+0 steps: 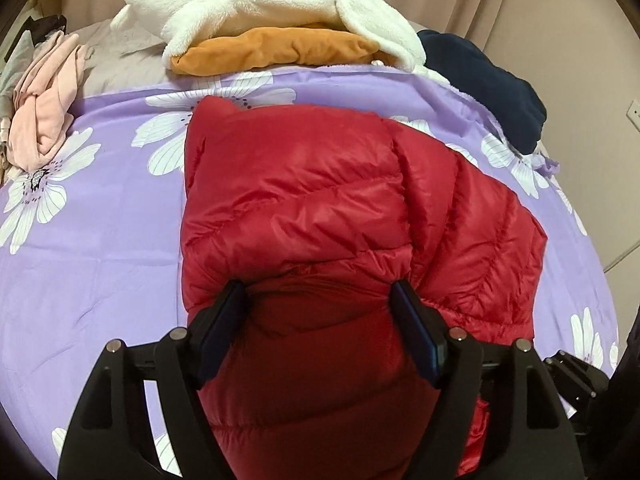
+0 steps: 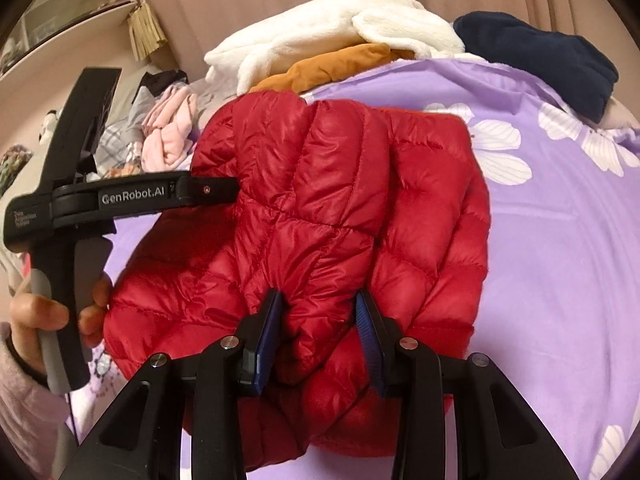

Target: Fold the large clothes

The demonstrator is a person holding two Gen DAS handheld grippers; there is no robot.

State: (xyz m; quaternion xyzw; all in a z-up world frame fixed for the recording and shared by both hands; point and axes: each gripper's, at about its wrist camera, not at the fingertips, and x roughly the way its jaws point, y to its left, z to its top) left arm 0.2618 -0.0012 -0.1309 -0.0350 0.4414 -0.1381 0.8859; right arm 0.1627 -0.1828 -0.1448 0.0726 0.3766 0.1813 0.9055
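Observation:
A red puffer jacket (image 1: 312,204) lies folded in a thick bundle on the purple flowered sheet (image 1: 100,240). My left gripper (image 1: 320,292) has its jaws wide apart around the near edge of the jacket, with padded fabric bulging between the fingers. In the right wrist view the jacket (image 2: 320,208) fills the middle. My right gripper (image 2: 320,300) clamps a thick fold of it between its blue pads. The left gripper (image 2: 224,190) shows there at the left, its fingers reaching into the jacket's left side, tips hidden.
A white fleece (image 1: 272,4) lies over an orange garment (image 1: 280,50) at the far side of the bed. A navy garment (image 1: 488,84) lies at the far right. Pink clothes (image 1: 48,96) are piled at the far left. Curtains hang behind.

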